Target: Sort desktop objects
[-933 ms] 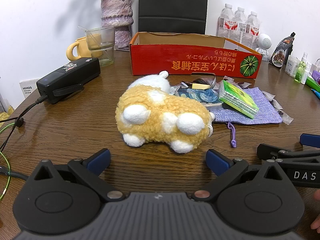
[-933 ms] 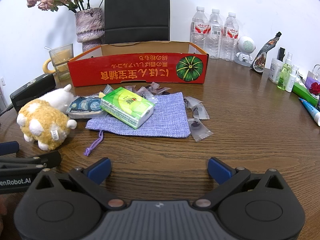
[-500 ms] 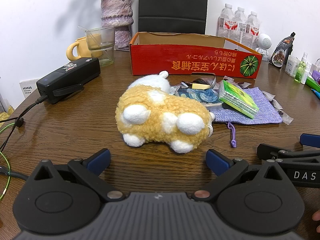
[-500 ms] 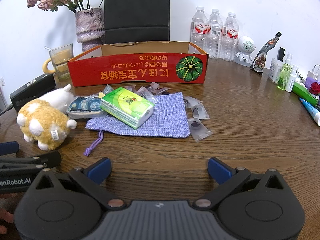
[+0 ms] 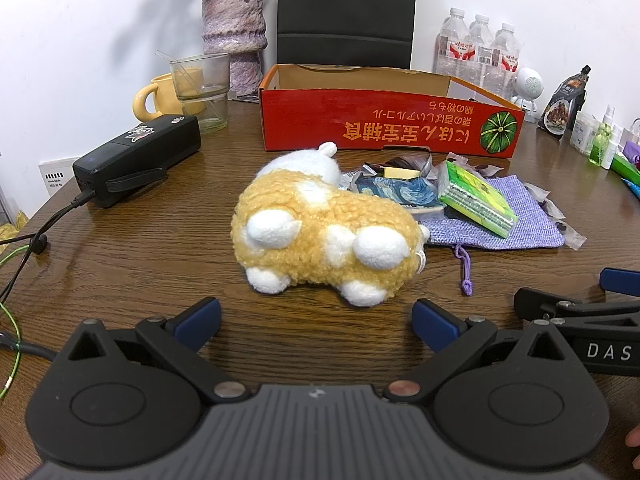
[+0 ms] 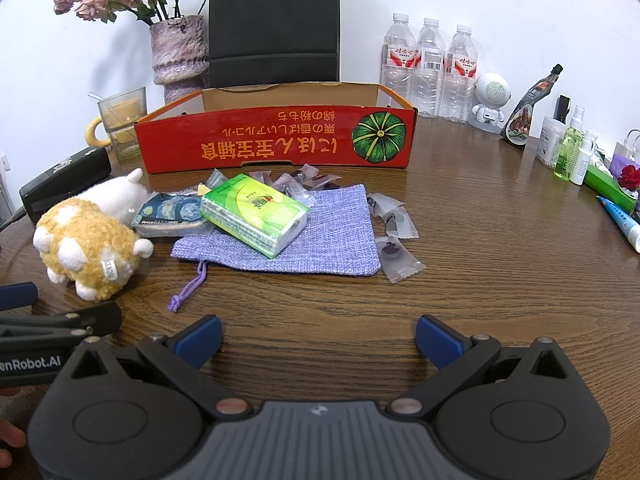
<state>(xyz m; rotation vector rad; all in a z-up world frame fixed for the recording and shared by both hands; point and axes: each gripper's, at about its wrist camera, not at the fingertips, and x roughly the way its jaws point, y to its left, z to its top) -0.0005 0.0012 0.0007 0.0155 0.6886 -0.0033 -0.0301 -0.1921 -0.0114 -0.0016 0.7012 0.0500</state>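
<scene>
Evidently nothing is sorted yet: on the brown wooden tabletop [image 5: 120,248] the left tongs [image 5: 316,320] hover with both blue-padded tips spread wide and empty, squared up just short of the fluffy yellow-and-white plush toy [image 5: 320,236], which lies on its side, probably the first pick. Right of it, a green tissue pack [image 6: 254,214] rests on a flat lilac drawstring pouch [image 6: 320,244] with clear snack wrappers [image 6: 394,240] beside, all before the empty red cardboard box [image 6: 276,140], the likely bin. Farther right, the right tongs [image 6: 318,340] wait low, equally spread, gripping nothing.

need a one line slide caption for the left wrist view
Open left gripper faces a yellow-and-white plush toy on the wooden table, red cardboard box behind.
</scene>
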